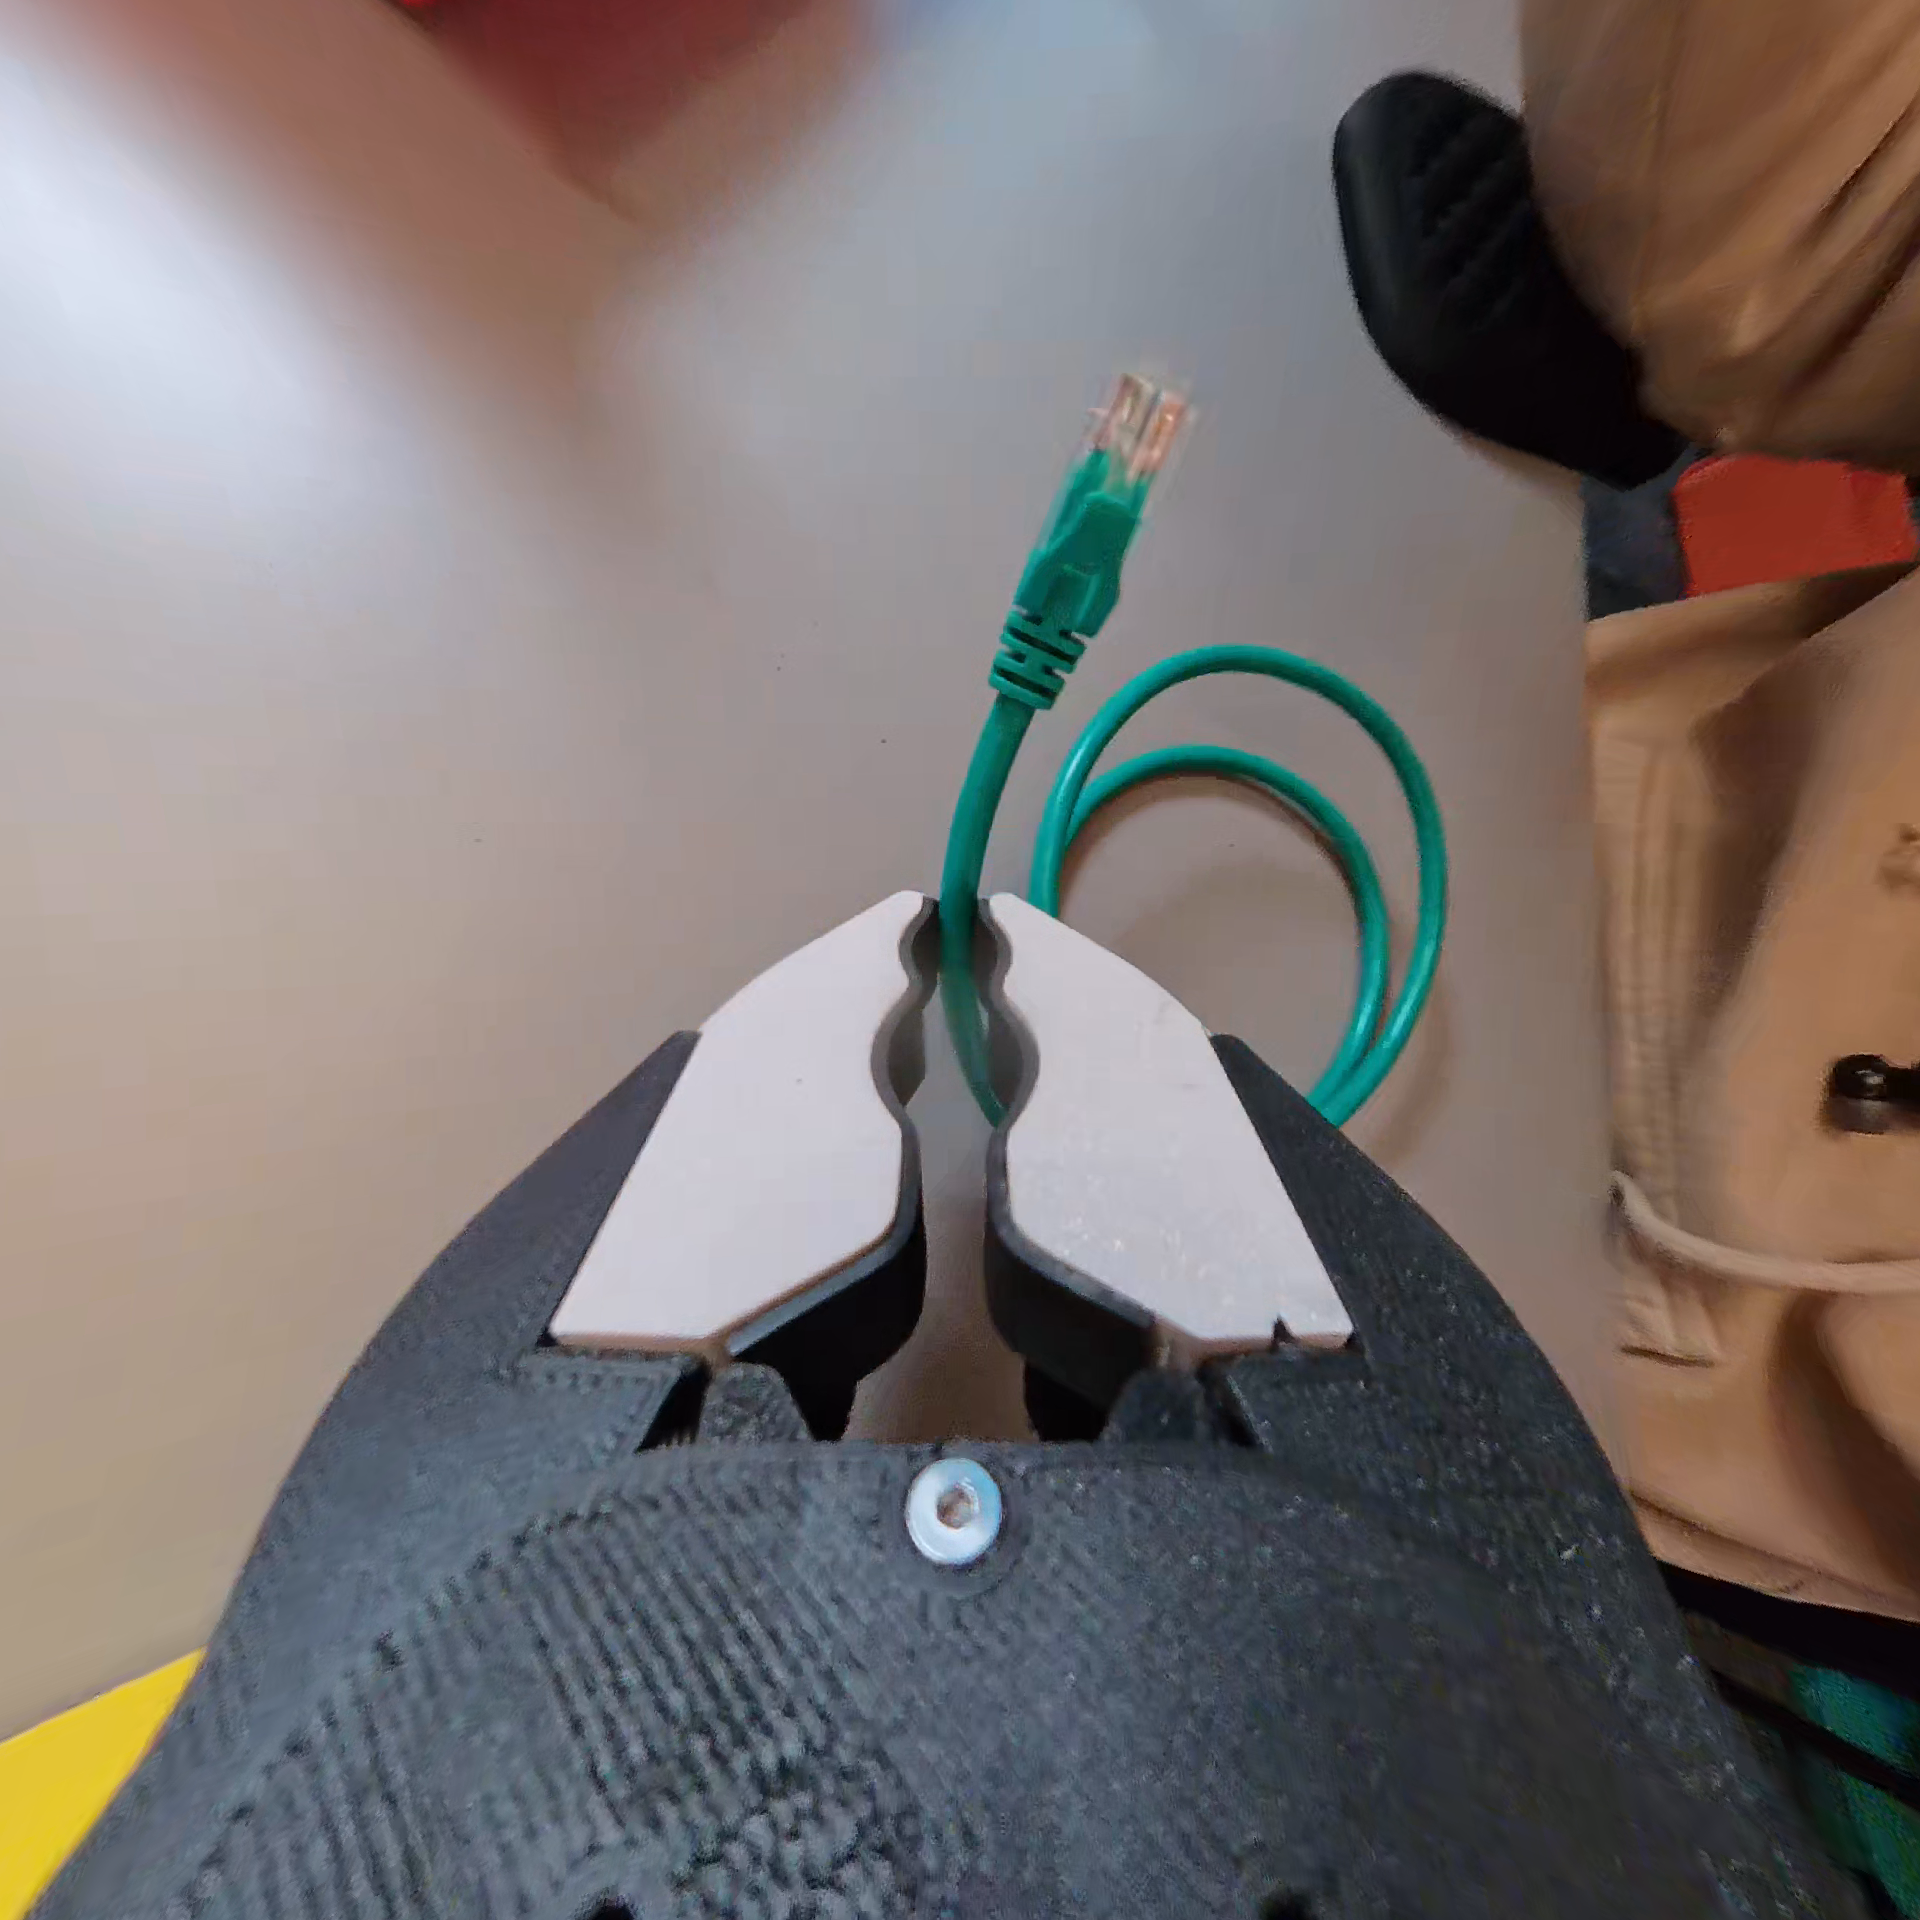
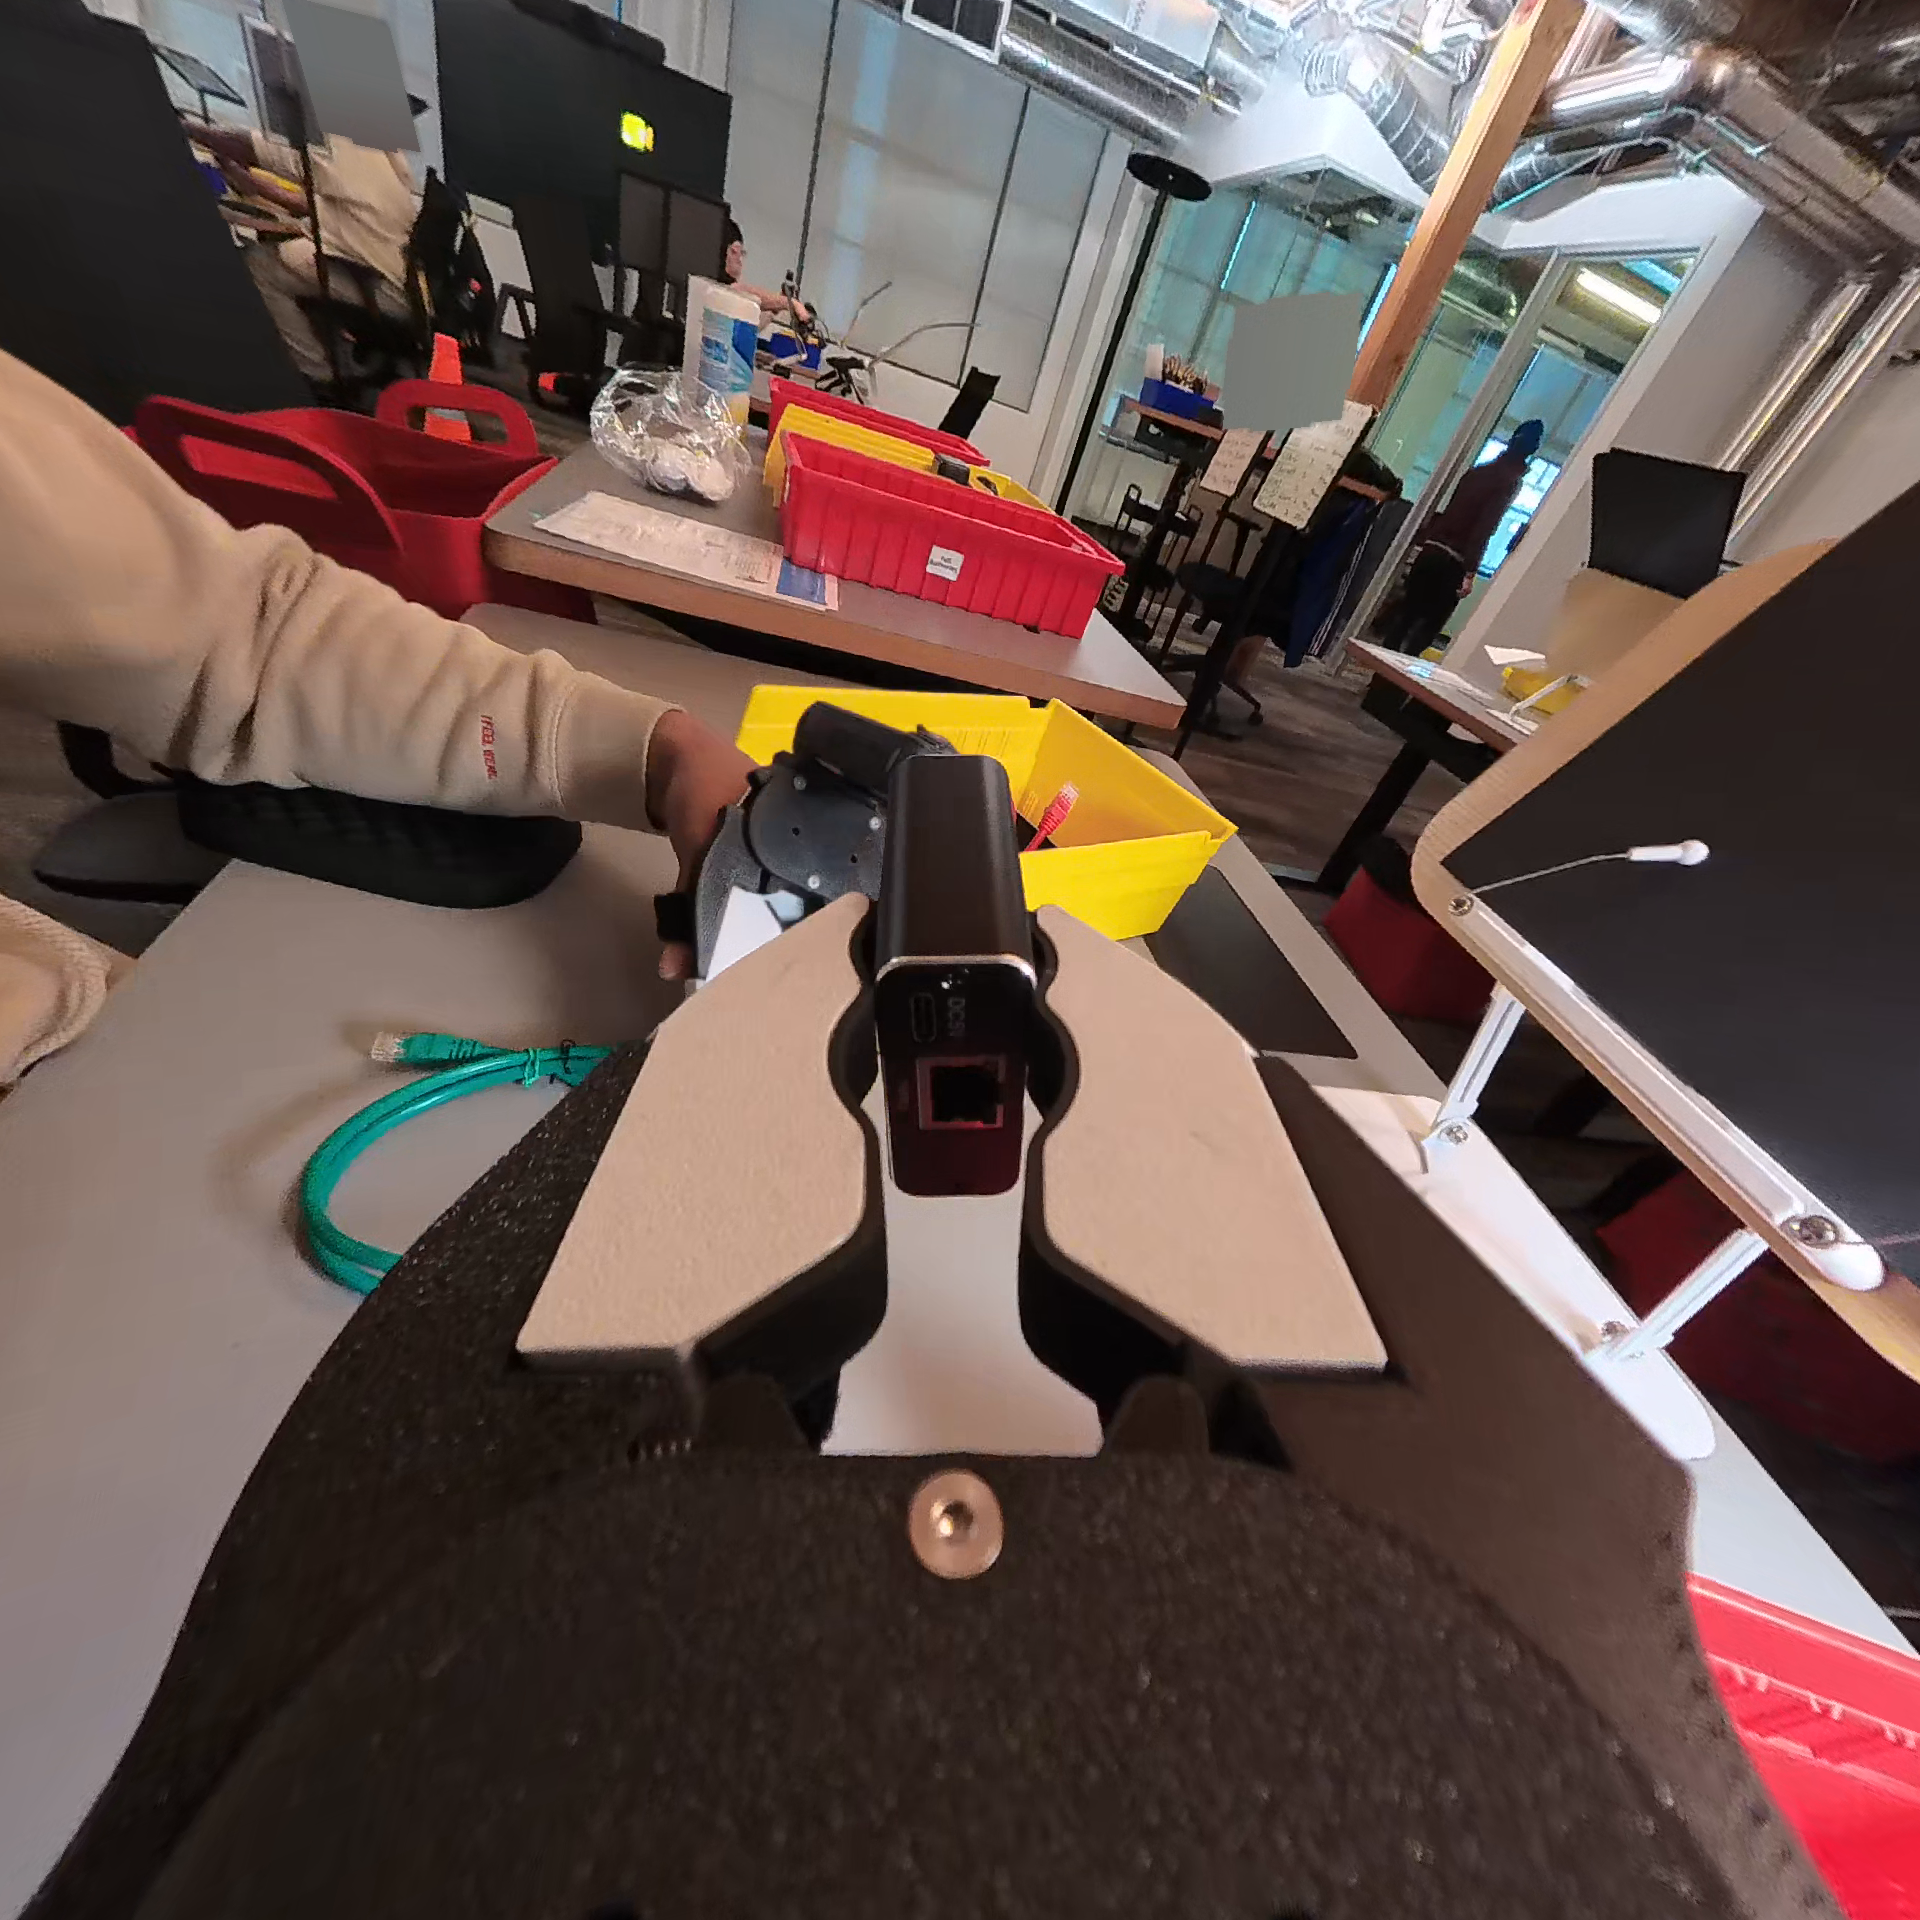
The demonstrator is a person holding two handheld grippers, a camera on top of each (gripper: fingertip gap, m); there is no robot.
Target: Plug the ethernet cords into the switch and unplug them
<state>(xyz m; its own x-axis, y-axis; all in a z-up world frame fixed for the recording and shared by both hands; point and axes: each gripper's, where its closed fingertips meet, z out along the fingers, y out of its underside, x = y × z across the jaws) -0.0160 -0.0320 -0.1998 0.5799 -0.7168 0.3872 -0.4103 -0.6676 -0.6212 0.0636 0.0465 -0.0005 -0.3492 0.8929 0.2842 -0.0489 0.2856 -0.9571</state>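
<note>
Left claw (image 1: 958, 914) clamped on green ethernet cord (image 1: 971, 831), plug (image 1: 1101, 499) pointing forward. Right claw (image 2: 951, 935) gripping switch (image 2: 951, 883), port (image 2: 964, 1093) facing back at me; plug must turn toward it.

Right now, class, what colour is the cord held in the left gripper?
Green. The cord shows best in the left wrist view, pinched in the left gripper.

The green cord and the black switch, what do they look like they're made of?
Green cord: smooth, glossy rubbery jacket, likely PVC; clear plastic plug showing coppery contacts. Switch: black casing with a soft satin sheen and bright silvery rim, probably metal, though plastic is possible.
</note>
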